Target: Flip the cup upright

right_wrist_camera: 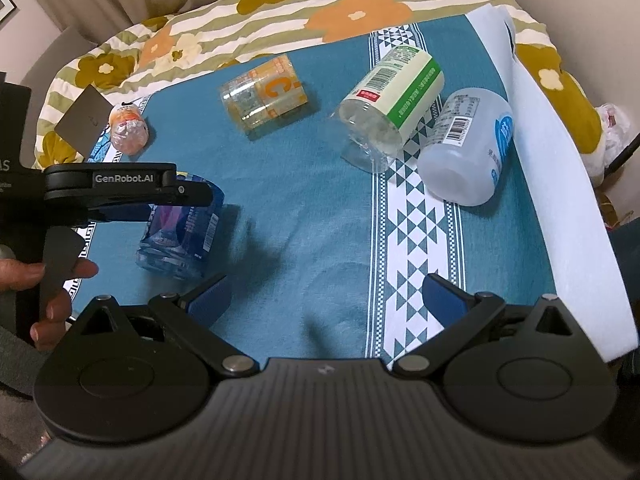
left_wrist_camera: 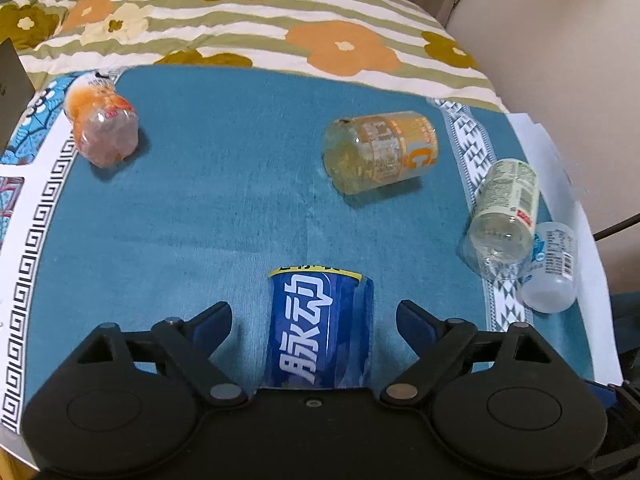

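**Blue cup lying between my left tongs**

My left tongs (left_wrist_camera: pixel 314 316) are spread wide, one blue pad on each side of the blue cup (left_wrist_camera: pixel 320 328), and neither pad touches it. The cup lies on its side on the teal cloth (left_wrist_camera: pixel 224 184), near the cloth's front edge toward its left side. From the right wrist view the same cup (right_wrist_camera: pixel 180 228) shows below the left tool, whose handle my left hand (right_wrist_camera: pixel 36 300) grips.

My right tongs (right_wrist_camera: pixel 326 300) are also spread, holding nothing, over bare cloth near the front edge beside the white triangle-patterned band (right_wrist_camera: pixel 408 216).

Four more containers lie tipped over on the cloth. An orange cup (left_wrist_camera: pixel 102 120) sits by the far left corner. A yellow cup (left_wrist_camera: pixel 380 152) lies near the middle toward the far edge. A green-labelled cup (right_wrist_camera: pixel 390 108) lies on the patterned band, and a white bottle (right_wrist_camera: pixel 466 144) lies just beside it, nearer the right edge. A flowered quilt (left_wrist_camera: pixel 280 20) lies beyond the far edge.
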`<action>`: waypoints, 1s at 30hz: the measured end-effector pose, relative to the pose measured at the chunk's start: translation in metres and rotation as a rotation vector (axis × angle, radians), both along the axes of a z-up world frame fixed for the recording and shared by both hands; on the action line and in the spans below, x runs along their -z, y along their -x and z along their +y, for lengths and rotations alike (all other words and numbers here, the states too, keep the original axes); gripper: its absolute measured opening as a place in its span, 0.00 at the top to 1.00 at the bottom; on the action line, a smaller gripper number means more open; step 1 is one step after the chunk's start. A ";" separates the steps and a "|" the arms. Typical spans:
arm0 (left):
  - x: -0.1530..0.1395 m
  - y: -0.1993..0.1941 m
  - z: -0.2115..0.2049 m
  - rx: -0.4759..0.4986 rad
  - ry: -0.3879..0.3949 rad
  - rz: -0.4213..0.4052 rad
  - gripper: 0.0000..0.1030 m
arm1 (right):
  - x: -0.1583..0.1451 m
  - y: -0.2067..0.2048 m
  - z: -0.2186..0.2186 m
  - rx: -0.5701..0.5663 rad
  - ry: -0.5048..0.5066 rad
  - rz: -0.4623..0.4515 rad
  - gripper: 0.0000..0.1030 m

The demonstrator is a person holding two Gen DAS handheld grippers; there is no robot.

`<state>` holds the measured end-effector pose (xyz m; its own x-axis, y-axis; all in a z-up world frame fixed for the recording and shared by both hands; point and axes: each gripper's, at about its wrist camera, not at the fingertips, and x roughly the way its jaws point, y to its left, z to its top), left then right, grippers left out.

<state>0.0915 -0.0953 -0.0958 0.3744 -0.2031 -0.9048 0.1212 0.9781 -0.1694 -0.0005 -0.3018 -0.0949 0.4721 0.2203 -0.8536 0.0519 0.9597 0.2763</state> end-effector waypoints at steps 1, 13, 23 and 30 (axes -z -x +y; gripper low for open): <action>-0.005 0.002 0.002 0.005 0.001 -0.008 0.10 | -0.002 0.000 0.001 0.000 0.002 -0.001 0.00; -0.053 0.038 0.067 0.017 -0.047 -0.119 0.00 | -0.046 -0.034 0.018 -0.027 -0.016 0.036 0.00; -0.037 0.052 0.120 0.043 -0.096 -0.131 0.00 | -0.022 -0.106 0.077 -0.055 -0.128 0.190 0.00; -0.021 0.057 0.152 0.024 -0.075 -0.087 0.00 | 0.014 -0.141 0.099 -0.014 -0.179 0.288 0.00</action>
<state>0.0345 0.0568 -0.0746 0.4477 -0.1458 -0.8822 0.1555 0.9843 -0.0838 0.1401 -0.2030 -0.1094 0.2127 0.3837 -0.8986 0.1397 0.8983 0.4166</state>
